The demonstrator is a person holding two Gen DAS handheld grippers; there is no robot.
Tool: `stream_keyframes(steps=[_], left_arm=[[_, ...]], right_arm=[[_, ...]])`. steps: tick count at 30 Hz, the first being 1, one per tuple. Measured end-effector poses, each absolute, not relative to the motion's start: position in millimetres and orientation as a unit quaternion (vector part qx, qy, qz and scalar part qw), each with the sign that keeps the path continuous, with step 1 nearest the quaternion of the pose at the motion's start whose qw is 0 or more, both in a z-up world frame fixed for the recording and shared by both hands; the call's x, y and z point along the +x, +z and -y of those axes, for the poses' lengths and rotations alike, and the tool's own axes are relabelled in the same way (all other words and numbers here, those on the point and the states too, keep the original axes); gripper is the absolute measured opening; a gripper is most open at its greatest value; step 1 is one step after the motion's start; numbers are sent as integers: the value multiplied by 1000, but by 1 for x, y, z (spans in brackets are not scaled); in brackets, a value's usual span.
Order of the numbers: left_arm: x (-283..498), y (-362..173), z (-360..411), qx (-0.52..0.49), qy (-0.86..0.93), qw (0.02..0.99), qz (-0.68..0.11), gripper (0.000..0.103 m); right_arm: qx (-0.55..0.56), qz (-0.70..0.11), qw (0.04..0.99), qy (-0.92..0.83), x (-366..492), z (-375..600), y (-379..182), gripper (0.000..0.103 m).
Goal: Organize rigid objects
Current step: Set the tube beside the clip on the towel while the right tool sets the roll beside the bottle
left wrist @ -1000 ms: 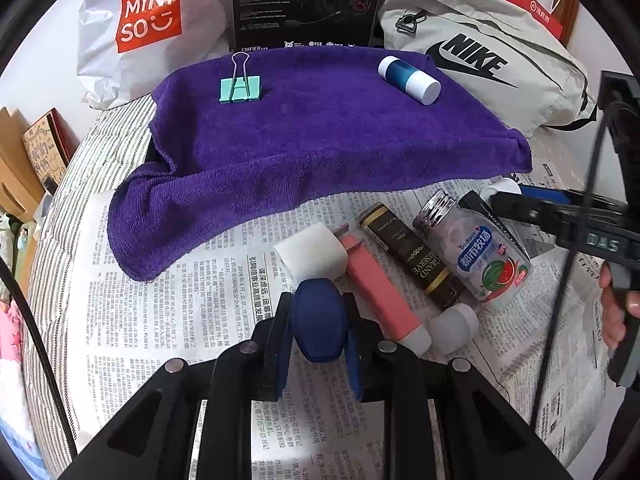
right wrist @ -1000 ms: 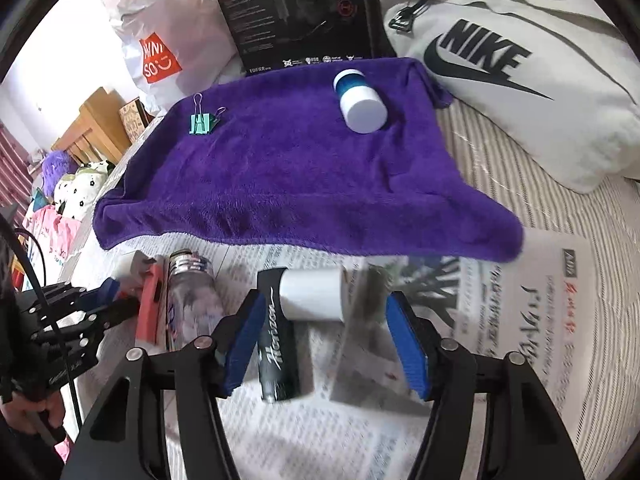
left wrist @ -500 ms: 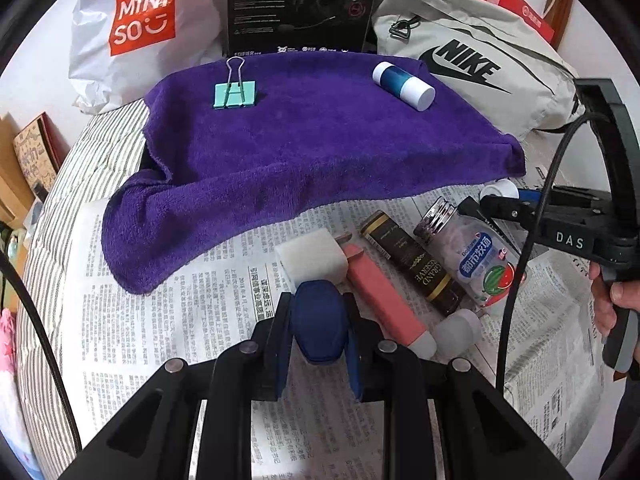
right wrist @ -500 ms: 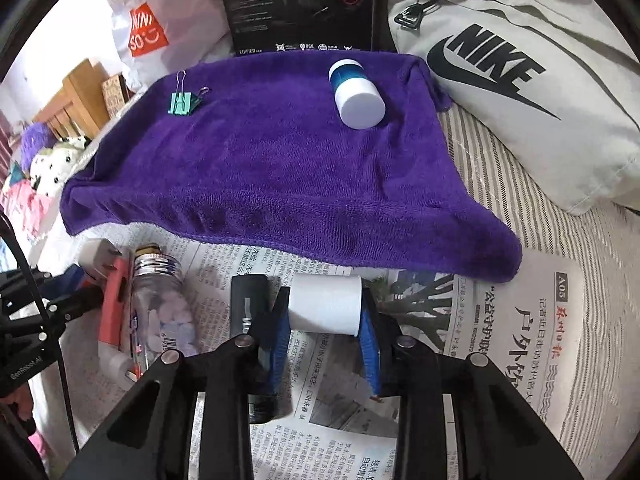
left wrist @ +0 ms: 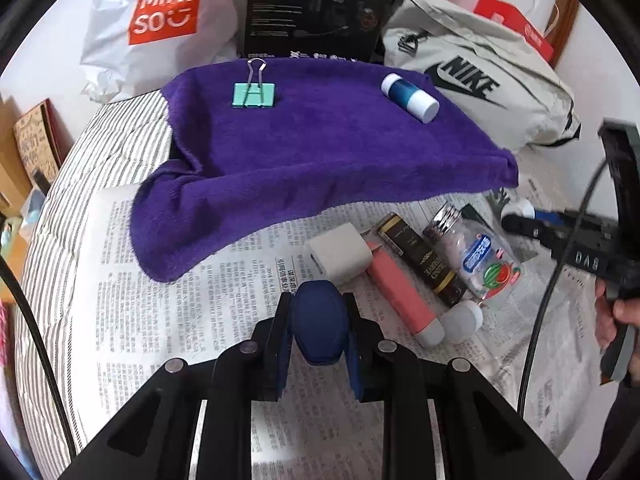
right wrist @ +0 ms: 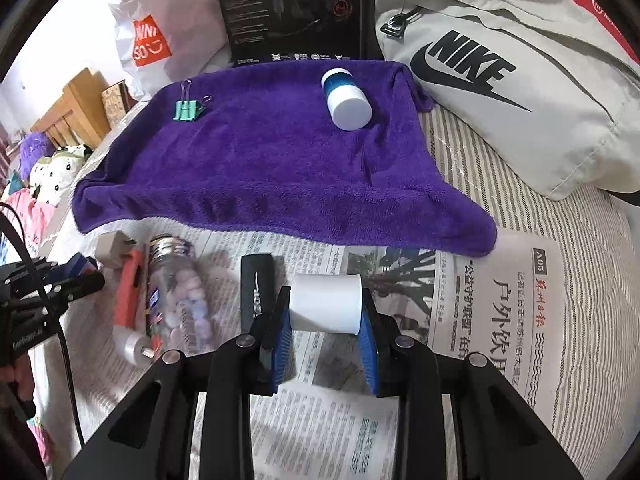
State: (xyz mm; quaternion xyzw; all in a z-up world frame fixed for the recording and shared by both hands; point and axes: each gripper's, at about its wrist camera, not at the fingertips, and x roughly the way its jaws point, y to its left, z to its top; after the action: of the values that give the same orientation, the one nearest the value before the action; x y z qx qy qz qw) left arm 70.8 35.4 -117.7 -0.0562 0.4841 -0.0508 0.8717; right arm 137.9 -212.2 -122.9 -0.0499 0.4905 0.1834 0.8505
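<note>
Two things lie on the purple towel point(left wrist: 320, 152) in the left wrist view: one mint binder clip point(left wrist: 254, 94) and one blue-and-white tube point(left wrist: 409, 97). Behind stand a MINISO bag point(left wrist: 160, 20) and a NIKE bag point(left wrist: 480, 80). The left gripper point(left wrist: 319, 330) has its fingers closed on a dark blue oval object point(left wrist: 319, 326) above the newspaper point(left wrist: 192, 300).

In the right wrist view, the right gripper point(right wrist: 326, 332) pinches one white cylinder point(right wrist: 326, 304) between its fingers, beside one black tube point(right wrist: 255, 292) and one pill bottle point(right wrist: 176, 288).
</note>
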Motion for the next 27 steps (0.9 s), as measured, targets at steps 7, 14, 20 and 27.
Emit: stream_keyframes(steps=[7,14,20,27], left_arm=[[72,-104,-40,-77,-44,875,-476,22],[82,-86,-37,-74,-46,882,-463,22],[100,-75,-39,-71,-51,887,-454,22],[132,-69,-53,-58,-45,891,-448,22]], right_arm=[[-51,-483,850,205,129,220,-114,30],[-40,-472,854,215,136,231,-98,30],[-44,-459,859,223,150,228,-81,30],[-43,-451,864,221,183,217,-70,31]])
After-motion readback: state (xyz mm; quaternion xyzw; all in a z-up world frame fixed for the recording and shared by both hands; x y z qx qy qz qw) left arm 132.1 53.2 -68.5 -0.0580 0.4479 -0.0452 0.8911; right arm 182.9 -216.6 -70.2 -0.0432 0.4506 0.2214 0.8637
